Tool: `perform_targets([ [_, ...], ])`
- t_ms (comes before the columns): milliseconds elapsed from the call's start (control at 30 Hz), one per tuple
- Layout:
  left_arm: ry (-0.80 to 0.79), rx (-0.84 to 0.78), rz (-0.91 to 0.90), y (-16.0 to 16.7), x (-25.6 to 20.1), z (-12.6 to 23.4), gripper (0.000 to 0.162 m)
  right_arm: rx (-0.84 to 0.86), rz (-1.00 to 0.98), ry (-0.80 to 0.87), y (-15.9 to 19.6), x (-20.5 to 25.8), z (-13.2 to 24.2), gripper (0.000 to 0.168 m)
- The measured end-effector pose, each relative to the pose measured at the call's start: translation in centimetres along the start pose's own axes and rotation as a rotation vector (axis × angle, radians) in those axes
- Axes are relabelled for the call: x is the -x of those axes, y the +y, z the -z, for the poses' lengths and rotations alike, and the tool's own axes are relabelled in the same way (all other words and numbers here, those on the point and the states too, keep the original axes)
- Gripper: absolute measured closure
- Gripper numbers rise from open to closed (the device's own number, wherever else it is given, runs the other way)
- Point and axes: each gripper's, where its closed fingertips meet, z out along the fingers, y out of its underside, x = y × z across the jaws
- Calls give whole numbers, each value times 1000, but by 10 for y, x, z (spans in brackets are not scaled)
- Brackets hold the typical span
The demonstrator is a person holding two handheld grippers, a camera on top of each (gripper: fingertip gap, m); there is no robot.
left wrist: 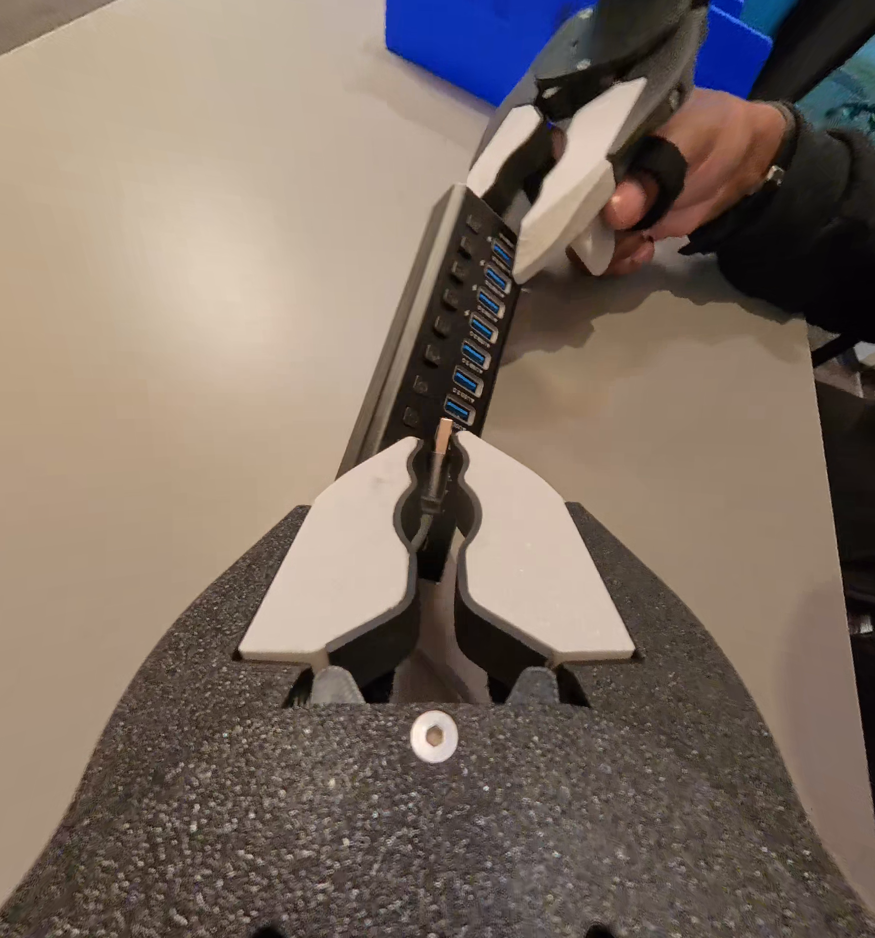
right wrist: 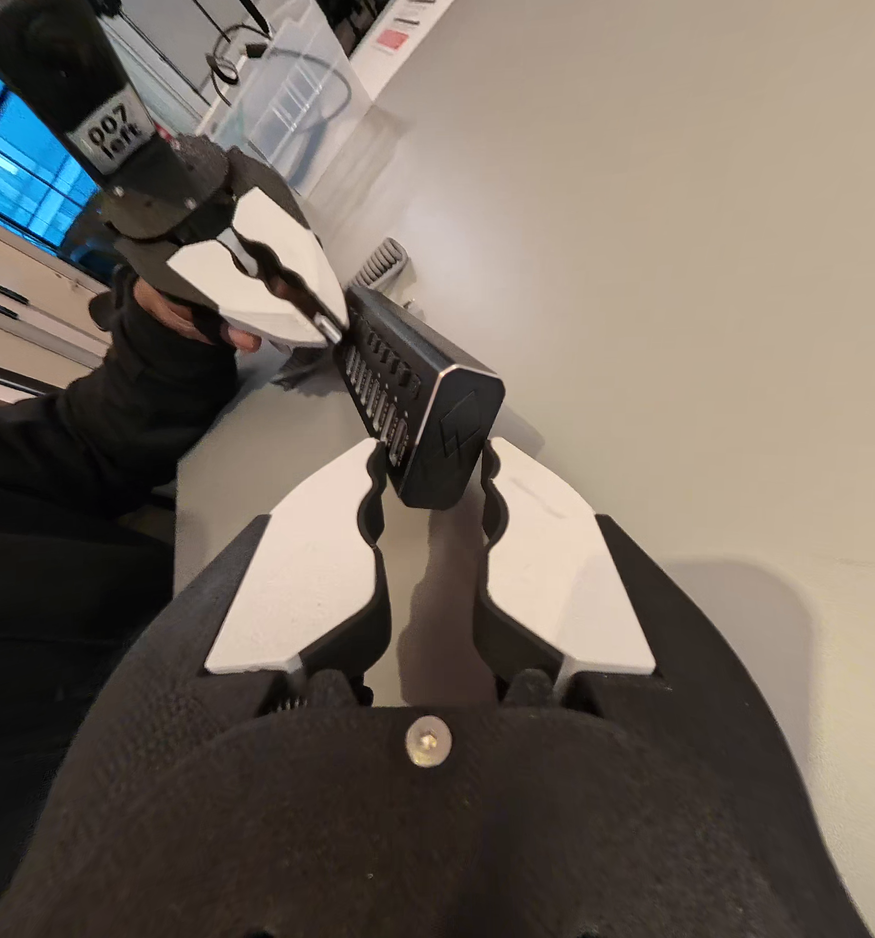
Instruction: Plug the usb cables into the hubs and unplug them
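A long black USB hub [left wrist: 428, 325] with a row of blue ports stands on its side on the beige table [left wrist: 171, 304]. My left gripper [left wrist: 440, 441] is shut on a USB plug [left wrist: 443, 436]. The plug's metal tip sticks out just short of the nearest port, not inserted. Its dark cable [left wrist: 422, 528] runs back between the fingers. My right gripper [right wrist: 431, 449] grips the hub's [right wrist: 450, 436] other end, one finger on the port face and one on the back. It also shows in the left wrist view [left wrist: 499, 226]. The left gripper [right wrist: 324, 325] shows at the hub's far end.
A blue bin [left wrist: 476, 40] stands behind the hub. A coiled grey cable [right wrist: 379, 264] lies beyond the hub, and a clear plastic box [right wrist: 293, 91] stands farther back. A person's hand [left wrist: 704, 167] holds the right gripper. The table edge [left wrist: 826, 457] is close on the right. About 10 cm separates my left fingertips from my right.
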Motion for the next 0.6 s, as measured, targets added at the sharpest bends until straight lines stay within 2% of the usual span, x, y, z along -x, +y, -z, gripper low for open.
perform_targets([
  [367,-34,-18,91,2,17,9,154,104,76,215,12,-22,-3,132],
  [467,-23,-20,117,4,18,8,154,88,137,284,6,-27,-1,141],
  [600,-4,-22,139,5,19,6,154,100,140,275,6,-27,-1,142],
])
